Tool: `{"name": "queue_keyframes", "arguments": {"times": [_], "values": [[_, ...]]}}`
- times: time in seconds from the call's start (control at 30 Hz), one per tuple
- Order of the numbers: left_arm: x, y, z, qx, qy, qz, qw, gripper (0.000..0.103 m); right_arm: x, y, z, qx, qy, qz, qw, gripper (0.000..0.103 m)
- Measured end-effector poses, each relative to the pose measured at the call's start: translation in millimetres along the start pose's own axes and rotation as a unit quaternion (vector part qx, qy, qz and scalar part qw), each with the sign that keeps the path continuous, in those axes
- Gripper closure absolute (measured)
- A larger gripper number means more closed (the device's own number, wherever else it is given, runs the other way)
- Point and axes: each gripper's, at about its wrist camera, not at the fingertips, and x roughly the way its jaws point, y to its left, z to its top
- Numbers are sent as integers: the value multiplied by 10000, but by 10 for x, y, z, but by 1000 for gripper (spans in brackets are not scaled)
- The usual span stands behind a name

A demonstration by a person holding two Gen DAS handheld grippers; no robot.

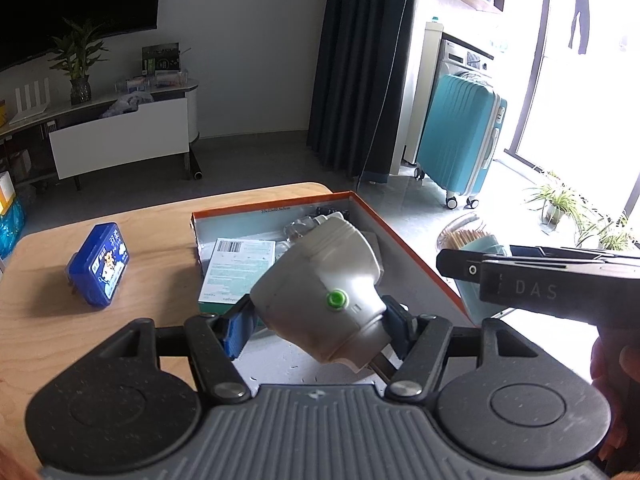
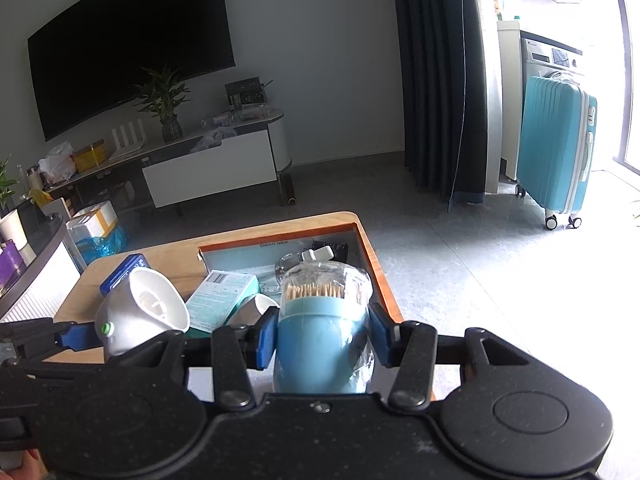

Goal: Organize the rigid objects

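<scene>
Left wrist view only, blue tin [image 1: 99, 265] on table, jaws pinching white device [image 1: 320, 286], right pinching toothpick jar [image 2: 323, 328]

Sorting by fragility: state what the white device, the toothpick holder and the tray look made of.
White device: likely hard plastic, smooth, semi-gloss, moulded ridges.
Toothpick holder: apparently blue plastic base under a clear cover, plastic or film; wooden-looking toothpicks.
Tray: probably cardboard, orange edge, printed inside.
</scene>
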Motion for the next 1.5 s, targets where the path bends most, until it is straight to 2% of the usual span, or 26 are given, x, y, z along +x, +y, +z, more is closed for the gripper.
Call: {"name": "queue_keyframes", "arguments": {"times": [0.9, 1.5], "values": [[231, 118, 212, -191, 61, 135, 9997, 36, 379, 40, 135, -110, 151, 148, 9997, 45], [510, 249, 373, -241, 231, 93, 9994, 36, 646, 72, 206, -182, 281, 199, 9992, 45]]}}
